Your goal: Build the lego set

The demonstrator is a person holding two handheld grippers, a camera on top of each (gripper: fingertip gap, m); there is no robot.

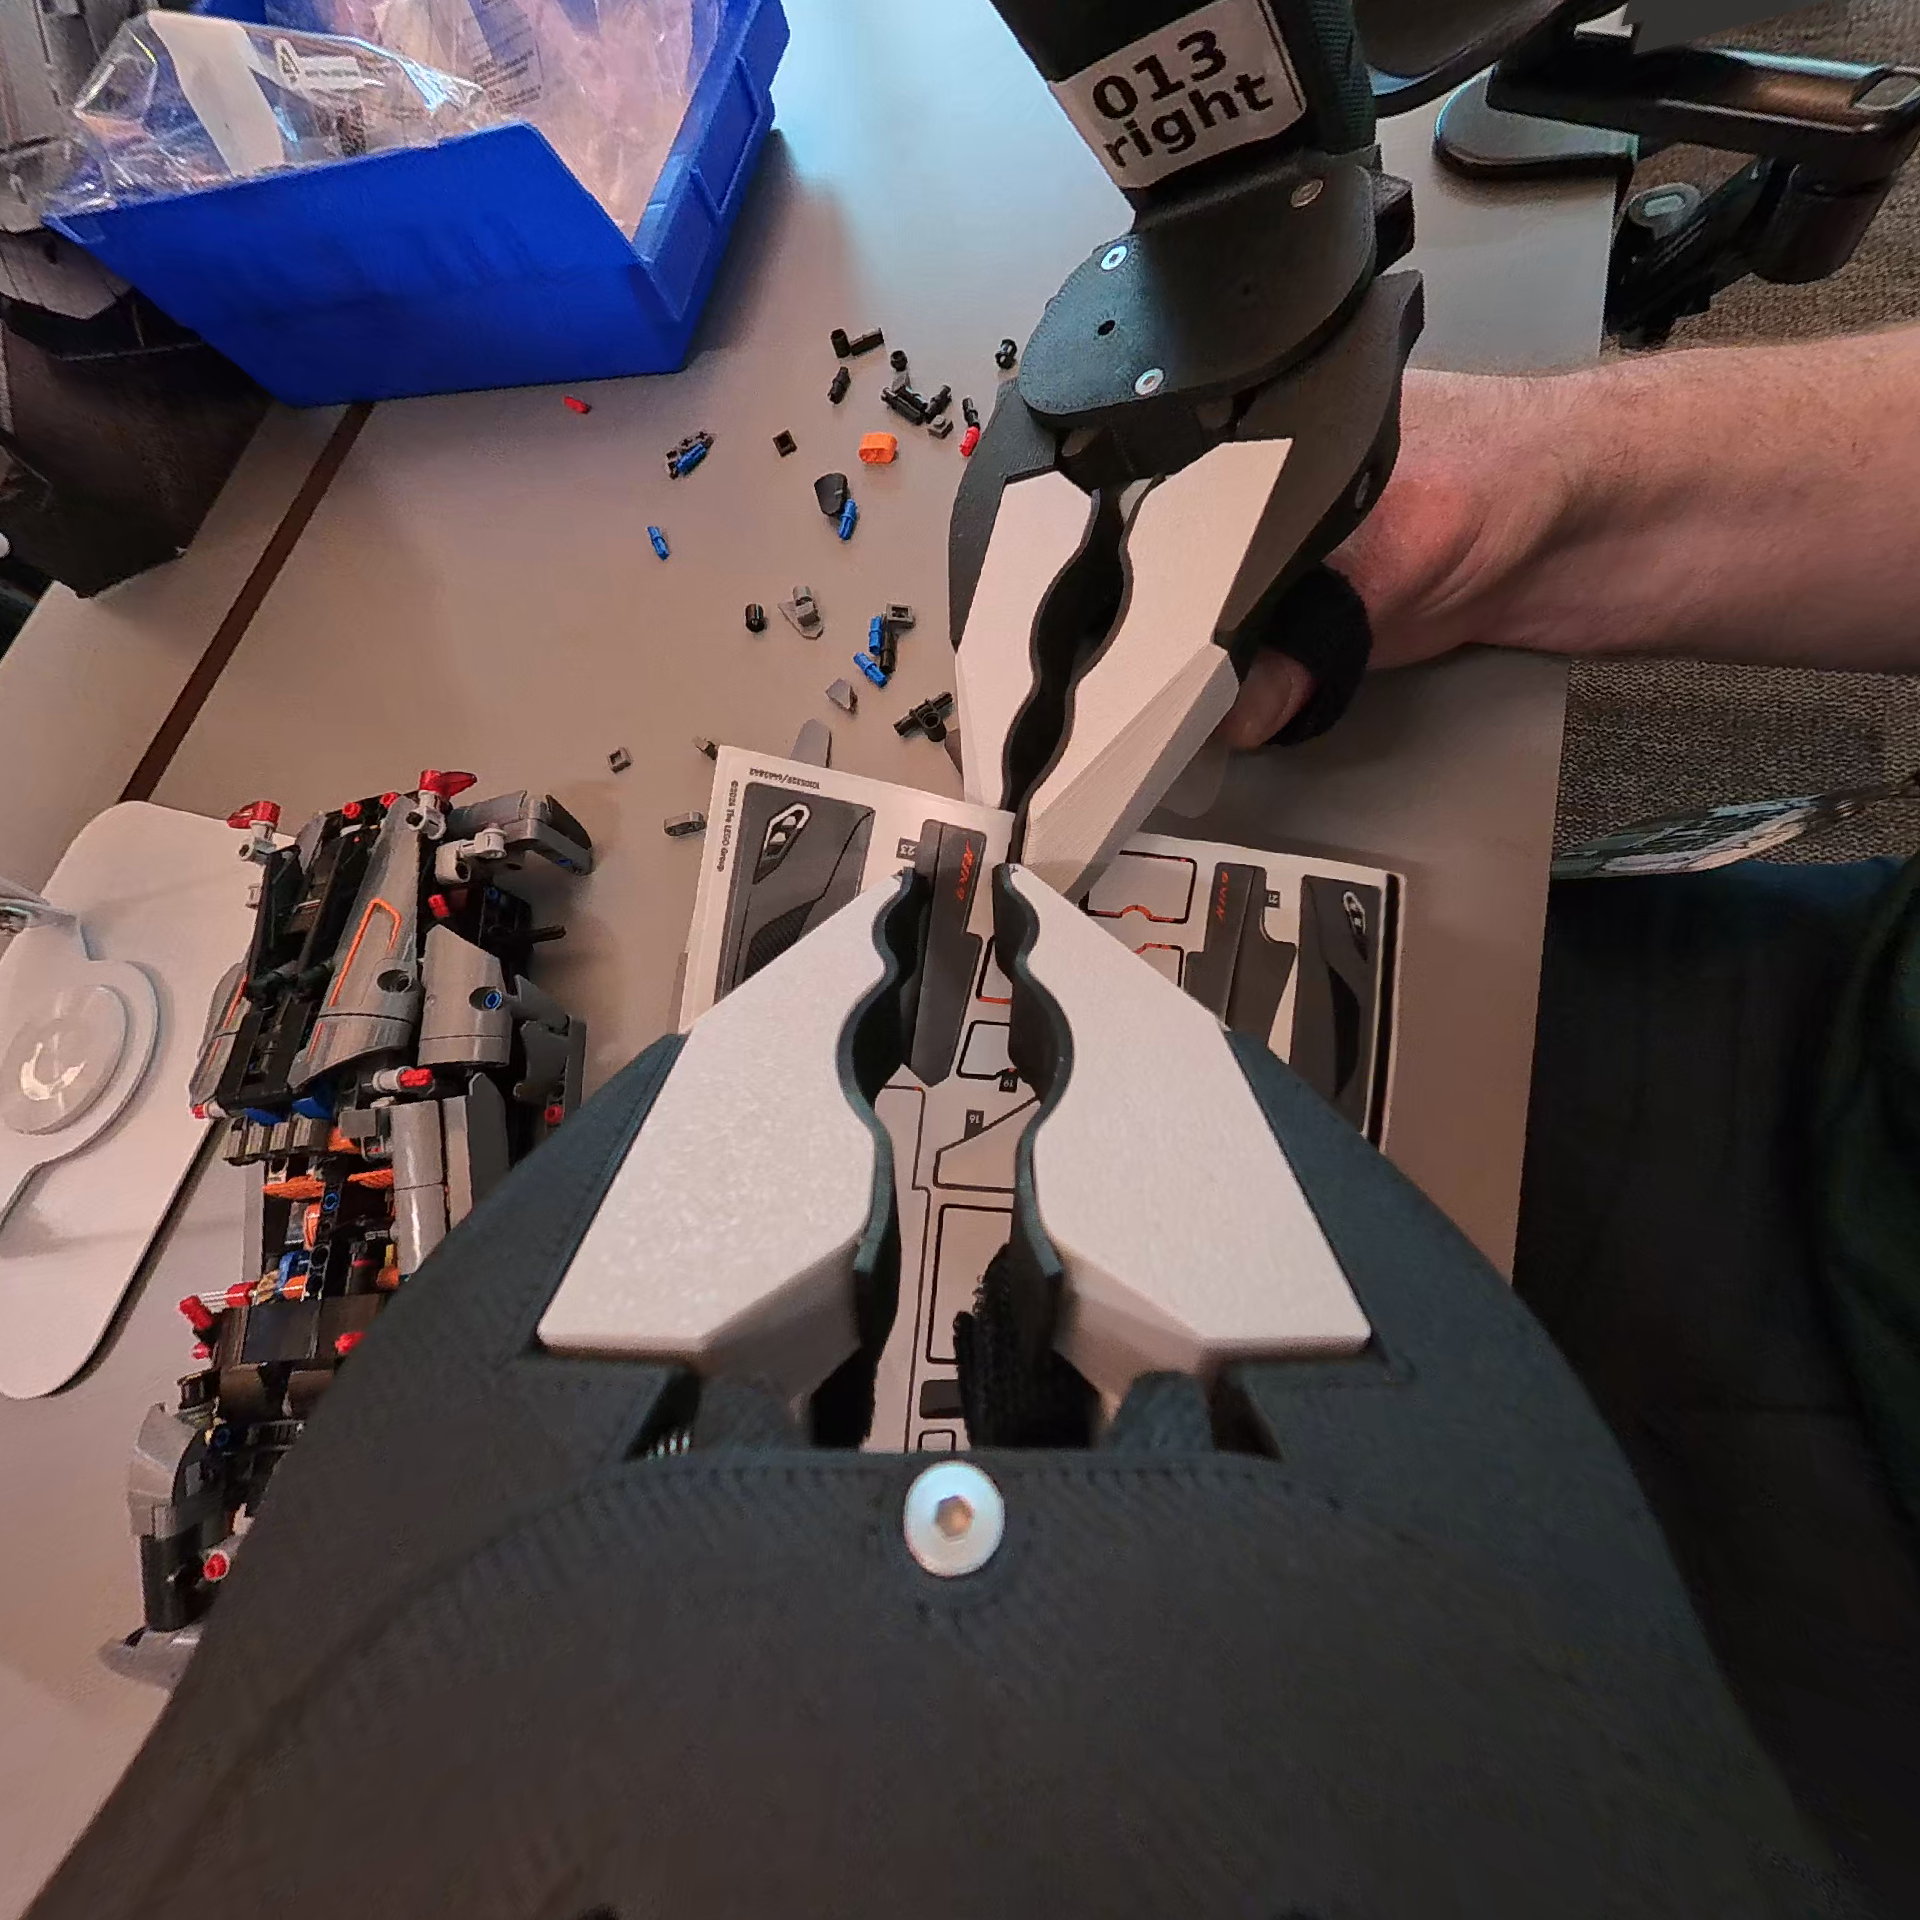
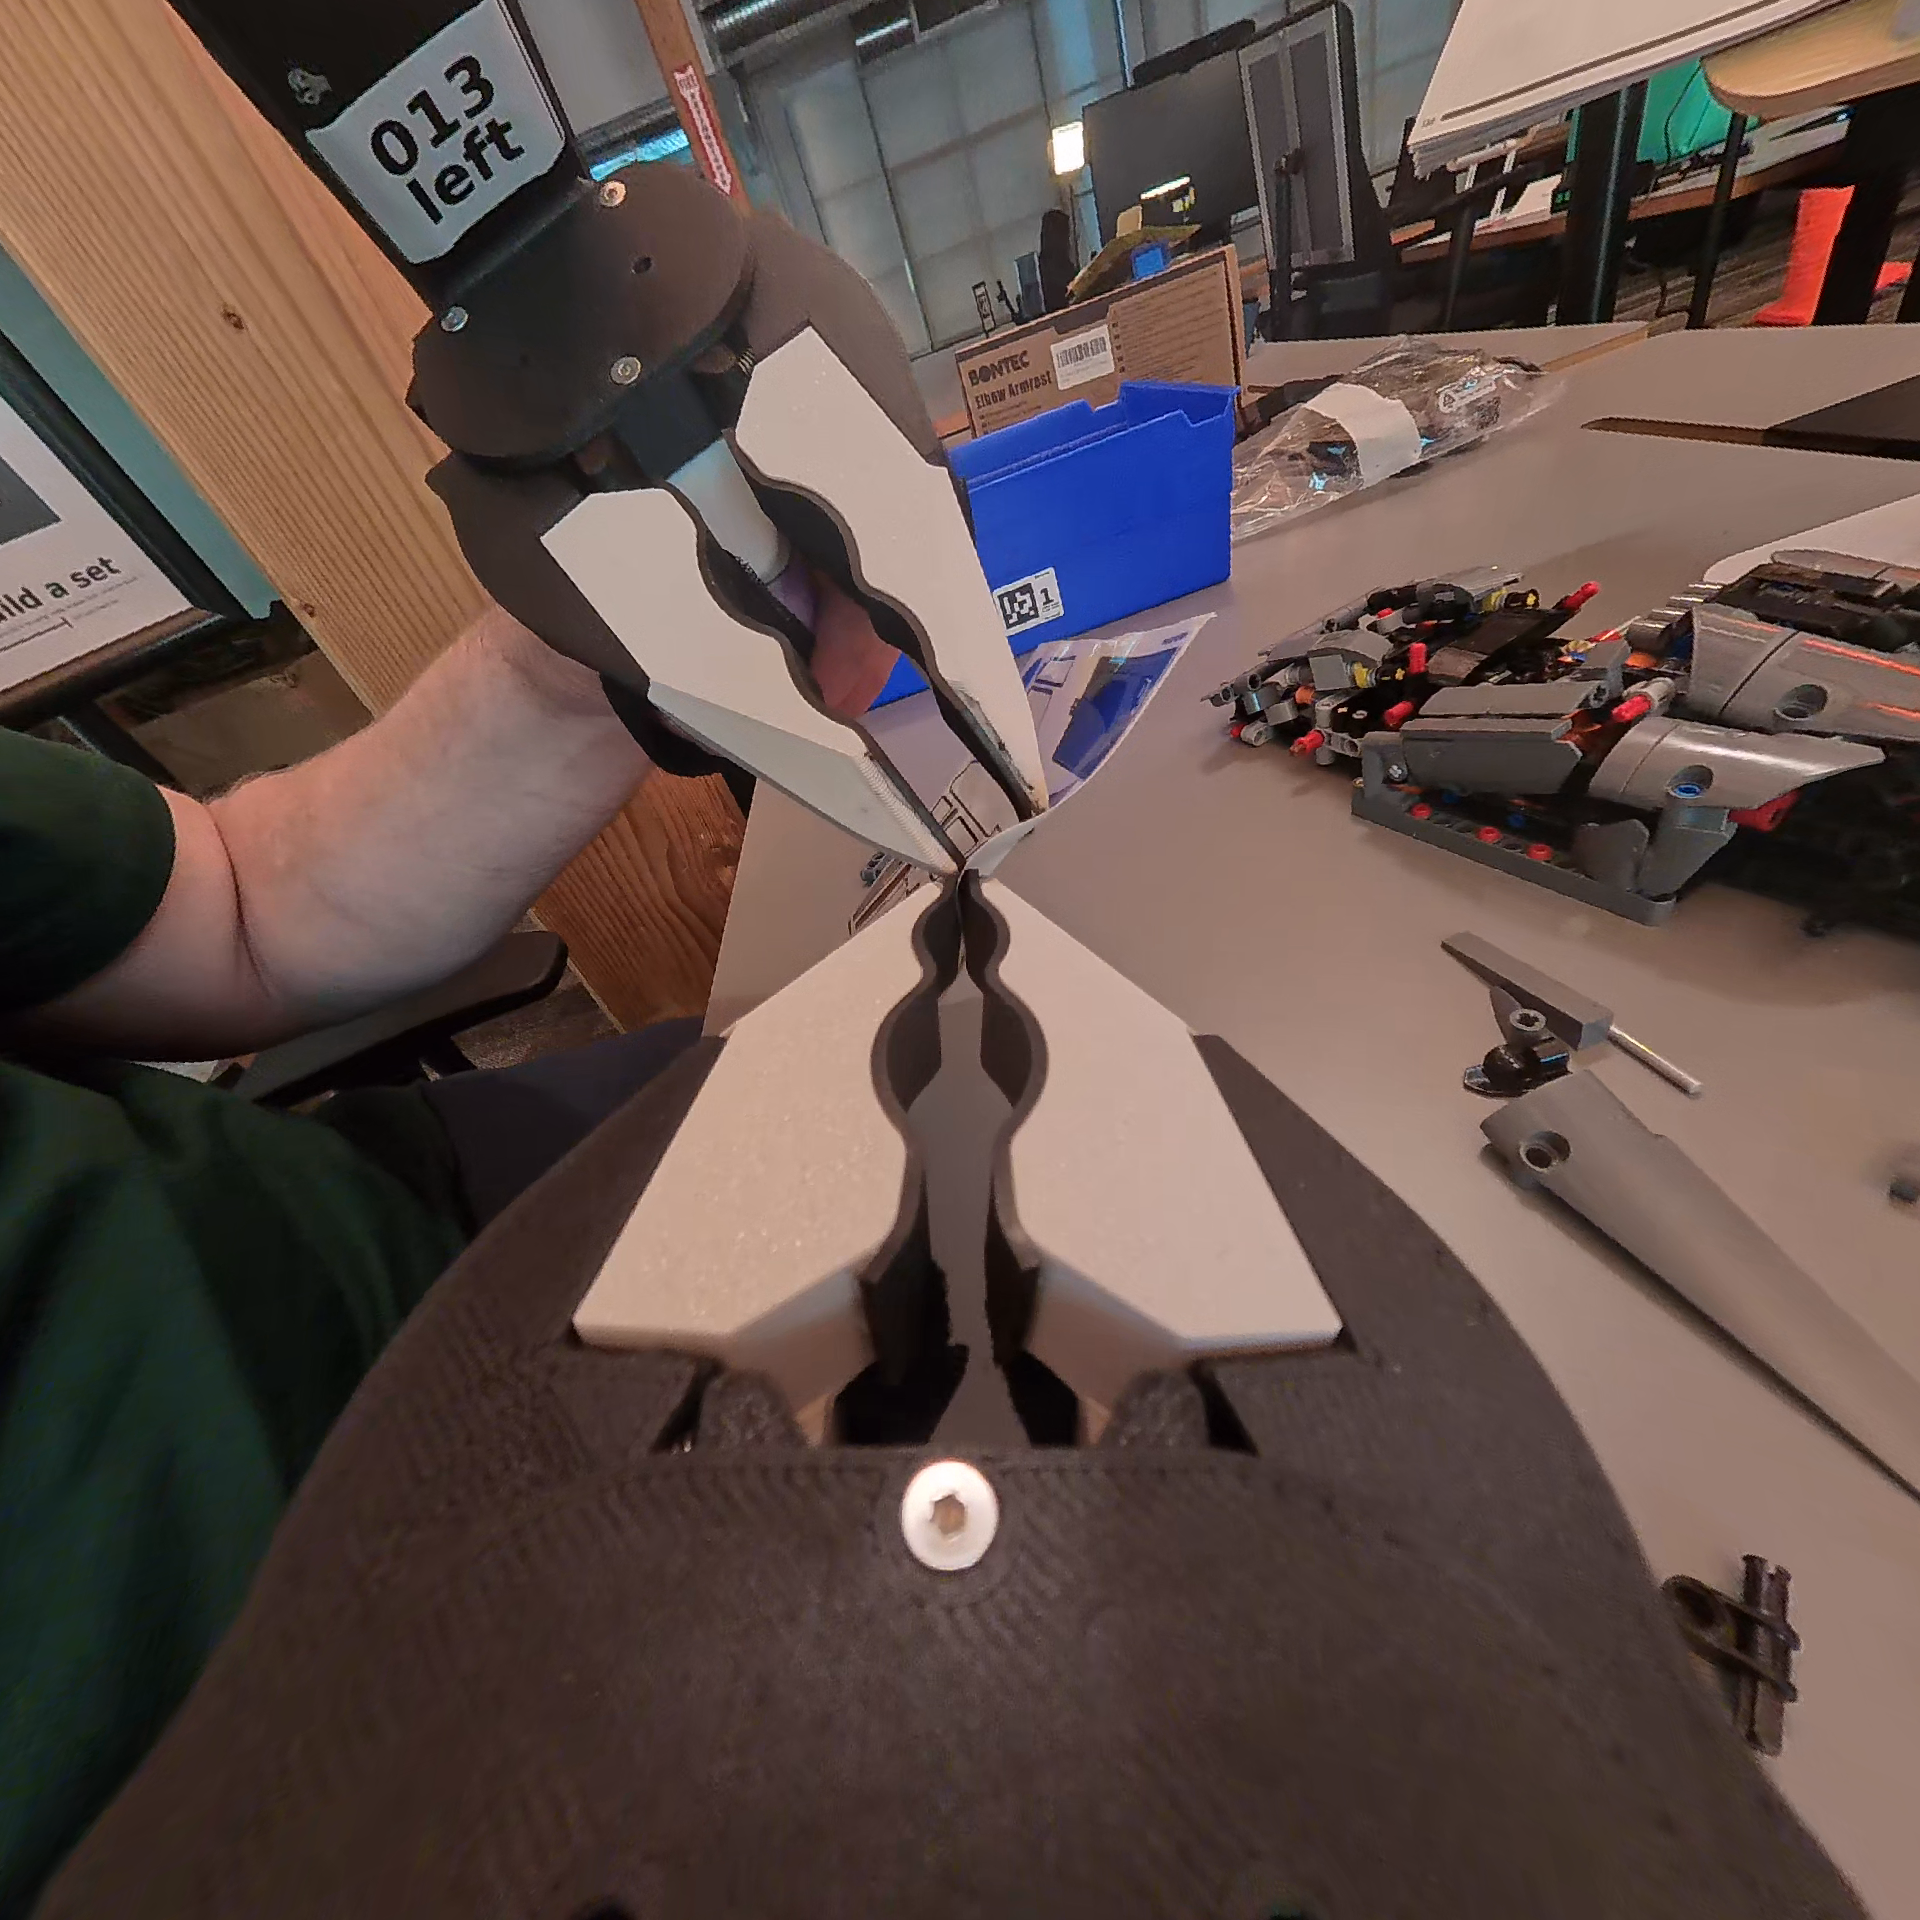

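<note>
A sticker sheet (image 1: pixel 1299 935) with dark grey and orange stickers lies at the near table edge. My left gripper (image 1: pixel 951 881) is over its middle, jaws a narrow gap apart, with a dark sticker showing between them. My right gripper (image 1: pixel 1023 847) comes down from the far side and is shut at the sheet's far edge. In the right wrist view my right gripper (image 2: pixel 962 883) has its tips closed on a small white curl of the sheet (image 2: pixel 1101 707), with the left gripper (image 2: pixel 992 836) tip to tip against it. The partly built grey, black and orange Lego car (image 1: pixel 353 987) lies to the left.
Loose small Lego pieces (image 1: pixel 883 416) are scattered behind the sheet. A blue bin (image 1: pixel 416 260) with plastic bags stands at the back left. A white plastic tray (image 1: pixel 94 1039) is at the far left. A long grey panel (image 2: pixel 1714 1268) and black pins (image 2: pixel 1745 1652) lie near my right gripper. The tips of both grippers are at nearly the same place. Left tips and right tips are each some 15 centimeters from the long grey panel (image 2: pixel 1714 1268).
</note>
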